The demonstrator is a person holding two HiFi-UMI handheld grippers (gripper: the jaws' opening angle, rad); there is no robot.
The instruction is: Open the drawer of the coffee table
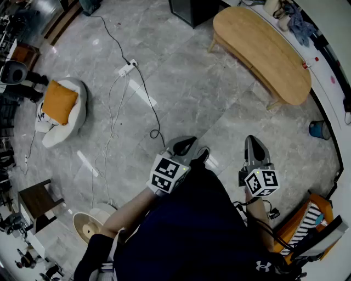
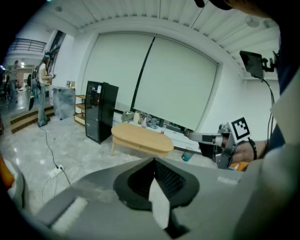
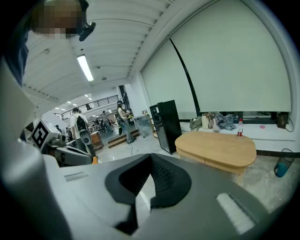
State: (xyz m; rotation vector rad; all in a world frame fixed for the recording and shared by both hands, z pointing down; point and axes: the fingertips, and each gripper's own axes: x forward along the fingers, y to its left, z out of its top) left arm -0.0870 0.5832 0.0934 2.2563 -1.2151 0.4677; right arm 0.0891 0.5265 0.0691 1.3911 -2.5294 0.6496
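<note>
The coffee table (image 1: 263,49) is a light wooden oval on short legs, standing far off at the top right of the head view; no drawer can be made out from here. It also appears ahead in the left gripper view (image 2: 140,138) and the right gripper view (image 3: 218,147). My left gripper (image 1: 184,147) and right gripper (image 1: 254,149) are held in front of the person's body, well short of the table, with open floor between. Each is shut with nothing between its jaws, as the left gripper (image 2: 153,161) and the right gripper (image 3: 151,157) show in their own views.
A black cabinet (image 1: 192,11) stands left of the table. A white power strip (image 1: 127,68) with trailing cables lies on the grey floor. A pouf with an orange cushion (image 1: 60,107) sits left, a blue bucket (image 1: 318,129) right, a dark stool (image 1: 35,200) lower left.
</note>
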